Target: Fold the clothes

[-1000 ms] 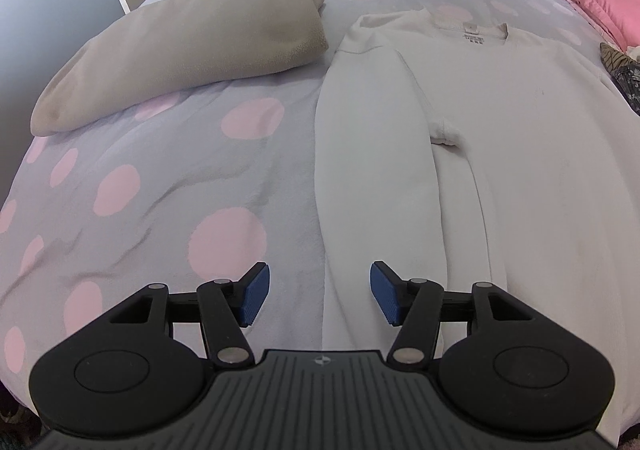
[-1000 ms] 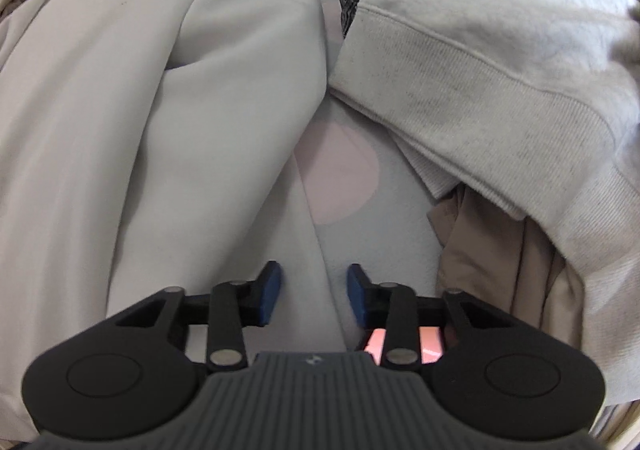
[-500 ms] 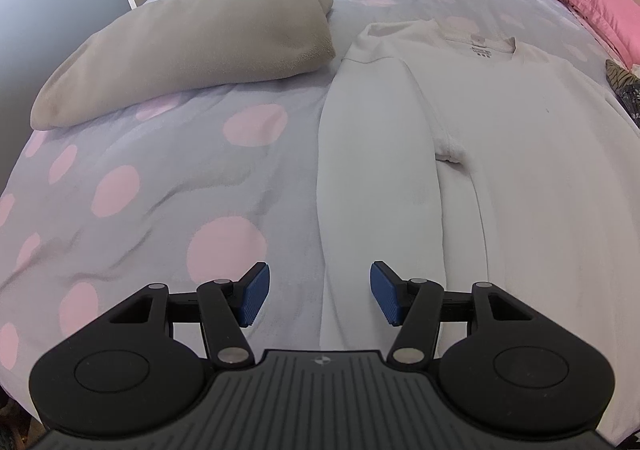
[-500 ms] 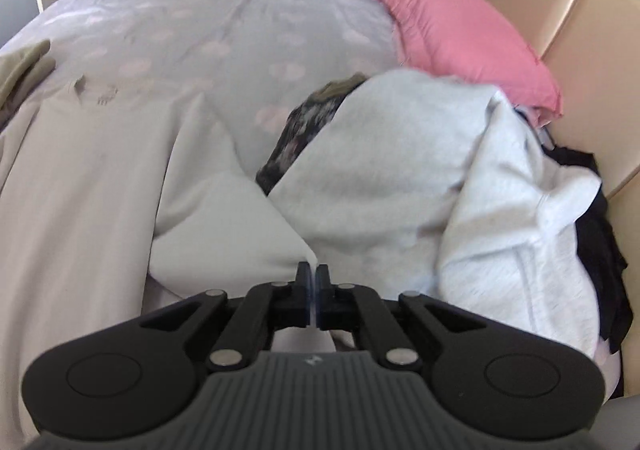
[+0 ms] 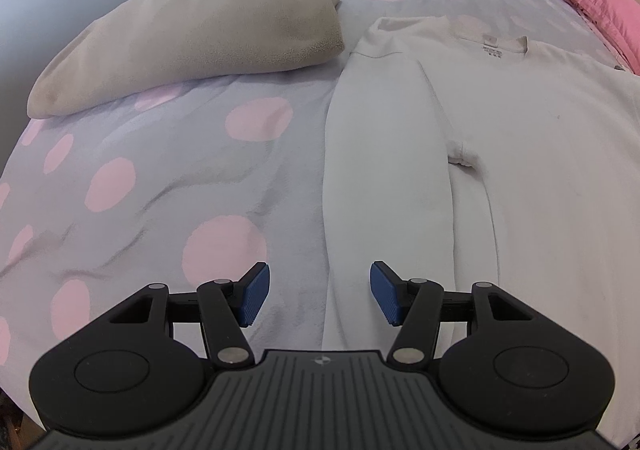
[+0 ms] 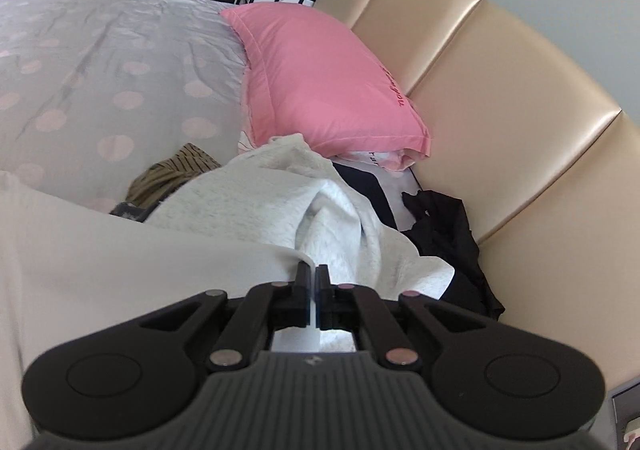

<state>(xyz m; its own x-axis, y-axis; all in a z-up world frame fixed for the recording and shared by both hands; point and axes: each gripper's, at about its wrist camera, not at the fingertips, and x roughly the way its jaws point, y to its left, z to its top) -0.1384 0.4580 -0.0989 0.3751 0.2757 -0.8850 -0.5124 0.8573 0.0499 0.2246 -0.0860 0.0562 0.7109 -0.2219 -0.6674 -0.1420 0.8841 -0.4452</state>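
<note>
Sleeve (image 6: pixel 140 262) now lifted off the bed (image 5: pixel 160 178), right gripper (image 6: pixel 313 278) fingers clamped on it; left gripper (image 5: pixel 316 298) fingers still spread wide, so the fold's begun.

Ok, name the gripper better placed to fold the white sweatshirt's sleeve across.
Right. The right gripper is shut on the white sweatshirt fabric; the left gripper hangs open above the other sleeve.

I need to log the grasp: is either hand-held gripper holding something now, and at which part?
The right hand-held gripper is shut on the white sweatshirt, at its edge, probably the sleeve end. The left hand-held gripper is open and holds nothing.
</note>
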